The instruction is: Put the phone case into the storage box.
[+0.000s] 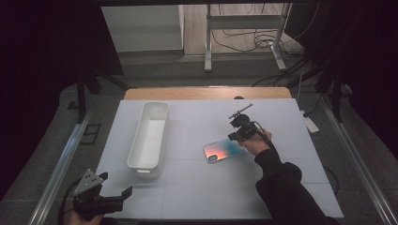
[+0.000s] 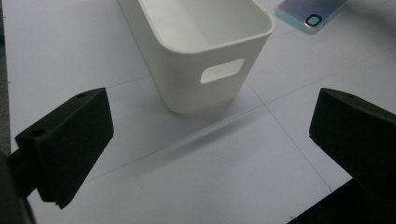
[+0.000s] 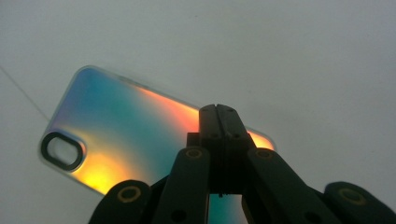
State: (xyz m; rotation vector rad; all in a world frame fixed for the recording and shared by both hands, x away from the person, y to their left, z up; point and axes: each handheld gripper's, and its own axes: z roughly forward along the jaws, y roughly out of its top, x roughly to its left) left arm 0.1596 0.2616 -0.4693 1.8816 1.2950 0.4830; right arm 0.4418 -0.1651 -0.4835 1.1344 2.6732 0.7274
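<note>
An iridescent phone case (image 1: pixel 221 151) lies flat on the white table, right of centre, its camera cutout toward the near left. My right gripper (image 1: pixel 234 136) points down at the case's right end. In the right gripper view its jaws (image 3: pixel 218 111) are pressed together with no gap, their tips over the far edge of the case (image 3: pixel 116 130); nothing shows between them. My left gripper (image 1: pixel 114 195) rests at the table's near left corner, open. Its jaws stand wide apart (image 2: pixel 205 149) with bare table between them, facing the near end of a white bin (image 2: pixel 205 79).
The long white bin (image 1: pixel 141 136) stands empty left of centre, its short end with a handle slot toward me. A corner of the phone case (image 2: pixel 308 11) lies beyond it to the right. Past the table's far edge are a metal stand (image 1: pixel 244 37) and cables on the floor.
</note>
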